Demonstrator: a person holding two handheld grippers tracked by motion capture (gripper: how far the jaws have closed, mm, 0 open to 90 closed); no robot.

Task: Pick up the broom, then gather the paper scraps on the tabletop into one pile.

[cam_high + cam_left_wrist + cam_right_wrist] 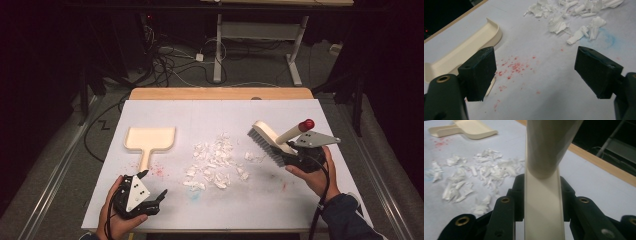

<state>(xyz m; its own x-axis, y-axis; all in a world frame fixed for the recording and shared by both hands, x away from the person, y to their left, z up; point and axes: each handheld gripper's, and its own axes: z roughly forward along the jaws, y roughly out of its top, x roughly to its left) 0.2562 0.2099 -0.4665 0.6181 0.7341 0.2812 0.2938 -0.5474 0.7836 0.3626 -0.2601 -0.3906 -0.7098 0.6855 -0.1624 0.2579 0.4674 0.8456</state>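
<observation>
The right hand-held gripper is clamped on the brush, bristles just beside the right side of the paper scraps heaped mid-table. The left hand-held gripper gapes wide and empty near the front edge, just short of the dustpan handle. Judging by this, sweeping has barely begun: the scraps lie uncollected and the dustpan unheld on the table.

My right gripper clamps the flat cream plastic brush body between its black jaws, the round handle rising ahead. Torn white paper scraps lie left of it, a cream plastic dustpan beyond them.
</observation>
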